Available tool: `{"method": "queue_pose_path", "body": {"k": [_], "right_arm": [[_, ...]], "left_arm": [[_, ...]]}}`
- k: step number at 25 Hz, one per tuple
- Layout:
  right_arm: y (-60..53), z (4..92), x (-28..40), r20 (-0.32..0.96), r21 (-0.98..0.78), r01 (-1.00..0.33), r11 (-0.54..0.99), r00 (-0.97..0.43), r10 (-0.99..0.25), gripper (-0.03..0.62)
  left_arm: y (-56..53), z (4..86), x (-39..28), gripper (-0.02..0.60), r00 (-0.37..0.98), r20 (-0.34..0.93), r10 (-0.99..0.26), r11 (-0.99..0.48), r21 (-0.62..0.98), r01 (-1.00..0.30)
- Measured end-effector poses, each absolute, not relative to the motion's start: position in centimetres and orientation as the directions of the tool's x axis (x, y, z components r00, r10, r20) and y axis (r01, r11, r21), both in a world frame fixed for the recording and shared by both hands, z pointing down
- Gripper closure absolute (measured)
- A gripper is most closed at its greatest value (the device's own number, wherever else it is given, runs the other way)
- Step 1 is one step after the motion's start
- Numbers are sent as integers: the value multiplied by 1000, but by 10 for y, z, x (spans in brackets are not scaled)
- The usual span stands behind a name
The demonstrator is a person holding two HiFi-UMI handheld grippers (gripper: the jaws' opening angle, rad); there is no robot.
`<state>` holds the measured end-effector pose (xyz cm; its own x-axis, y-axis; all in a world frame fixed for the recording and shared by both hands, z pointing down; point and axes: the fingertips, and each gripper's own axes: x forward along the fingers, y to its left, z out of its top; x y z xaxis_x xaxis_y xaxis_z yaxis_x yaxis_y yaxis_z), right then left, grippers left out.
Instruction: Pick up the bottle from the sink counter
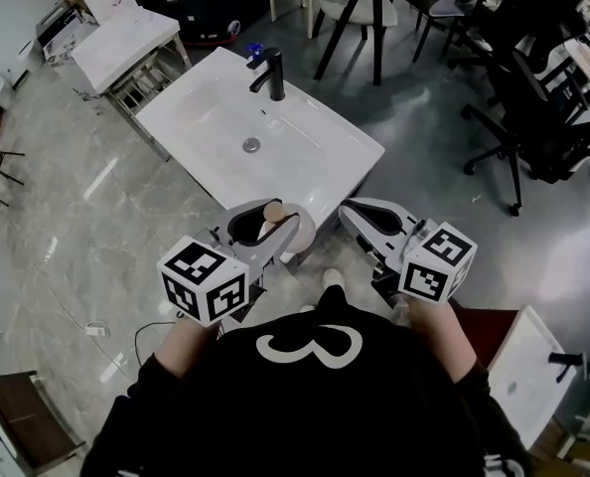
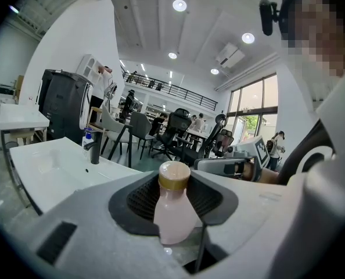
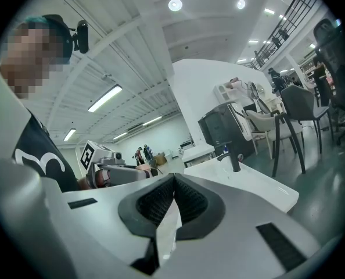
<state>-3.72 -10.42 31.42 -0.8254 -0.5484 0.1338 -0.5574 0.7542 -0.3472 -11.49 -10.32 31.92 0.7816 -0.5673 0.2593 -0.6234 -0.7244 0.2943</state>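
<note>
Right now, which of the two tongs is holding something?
The left tongs, closed on a pale pink, gold-capped bottle. The right tongs are shut and empty.

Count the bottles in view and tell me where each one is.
2. A pink bottle is gripped in the left tongs. A small blue-topped bottle stands beside the faucet on the sink counter. Others may be hidden in the clutter behind.

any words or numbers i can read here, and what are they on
"3": white, on the person's black shirt.
Bottle: no label readable.
Marker cubes: square patterns only, no words.
Blue bottle by the faucet: too small to read.
</note>
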Motion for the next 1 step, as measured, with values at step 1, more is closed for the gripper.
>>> {"method": "queue_pose_path", "body": {"k": [1], "right_arm": [[-102, 315, -37, 135, -348, -559, 753, -825, -549, 580]], "left_arm": [[-102, 319, -115, 431, 782, 260, -566, -725, 296, -623]]}}
